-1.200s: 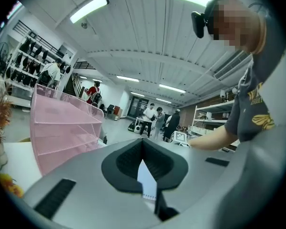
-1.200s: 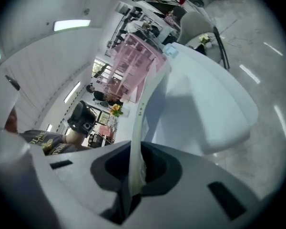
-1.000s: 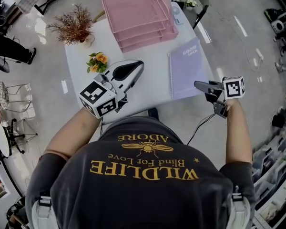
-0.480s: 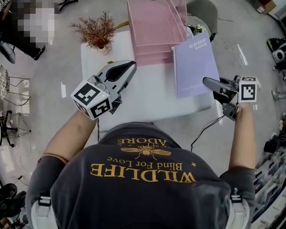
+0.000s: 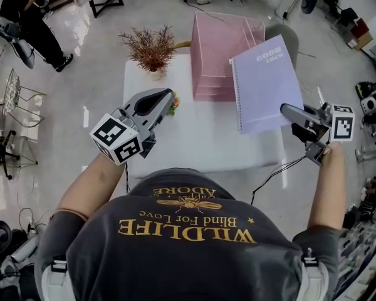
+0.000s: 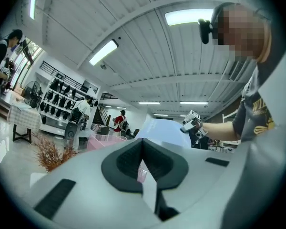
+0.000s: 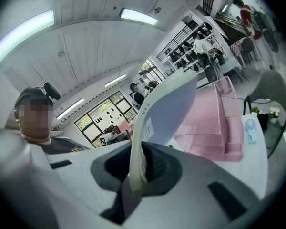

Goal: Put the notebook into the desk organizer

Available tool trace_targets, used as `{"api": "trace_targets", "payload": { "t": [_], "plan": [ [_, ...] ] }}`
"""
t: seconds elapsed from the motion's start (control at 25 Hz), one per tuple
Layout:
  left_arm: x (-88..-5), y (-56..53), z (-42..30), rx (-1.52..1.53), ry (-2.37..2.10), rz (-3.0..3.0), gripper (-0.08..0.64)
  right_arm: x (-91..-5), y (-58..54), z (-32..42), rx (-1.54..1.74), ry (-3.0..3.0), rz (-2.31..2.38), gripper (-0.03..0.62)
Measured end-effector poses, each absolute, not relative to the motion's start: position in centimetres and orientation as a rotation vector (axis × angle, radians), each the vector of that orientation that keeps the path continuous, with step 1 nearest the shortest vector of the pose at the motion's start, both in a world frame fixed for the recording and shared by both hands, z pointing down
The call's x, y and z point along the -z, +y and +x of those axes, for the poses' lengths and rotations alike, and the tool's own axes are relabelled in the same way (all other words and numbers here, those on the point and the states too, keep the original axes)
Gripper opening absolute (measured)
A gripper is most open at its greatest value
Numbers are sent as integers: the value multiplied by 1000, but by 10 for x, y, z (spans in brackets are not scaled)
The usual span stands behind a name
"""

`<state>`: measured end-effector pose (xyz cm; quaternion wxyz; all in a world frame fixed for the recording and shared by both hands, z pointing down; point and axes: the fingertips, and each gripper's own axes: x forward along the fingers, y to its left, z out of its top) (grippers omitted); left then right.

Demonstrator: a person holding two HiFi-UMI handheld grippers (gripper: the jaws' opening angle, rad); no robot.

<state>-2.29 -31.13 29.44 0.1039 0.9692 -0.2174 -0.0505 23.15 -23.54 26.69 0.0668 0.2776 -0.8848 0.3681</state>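
The right hand-held gripper (image 5: 287, 111) pinches the purple notebook (image 5: 266, 83) by its near edge, up off the desk (image 5: 194, 140). The pink desk organizer (image 5: 218, 49) sits just left of it, long sides lined up; they may touch. The left hand-held gripper (image 5: 165, 98) is pressed together, empty, and farther away.

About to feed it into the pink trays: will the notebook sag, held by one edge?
The notebook probably bends a little: in the right gripper view its pinched edge curves up out of the right gripper. In the head view it looks nearly flat, so it is likely light and fairly stiff. It might pivot in so narrow a grip.
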Motion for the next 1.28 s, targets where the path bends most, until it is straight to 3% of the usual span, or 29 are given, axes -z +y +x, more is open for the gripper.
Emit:
{"api": "trace_targets", "payload": {
  "t": [0.28,0.84,1.28],
  "plan": [
    [-288,-323,-64,158,-775,2849,-2,-235,-301,221,-965,-2716,874,32],
    [-284,-328,-108,148,-920,2821,-2,-267,-456,179,-924,-2682,833,32],
    [-295,-327,-120,143,-967,2790,-2,-353,-493,227,-1263,-2415,1150,38]
  ]
}}
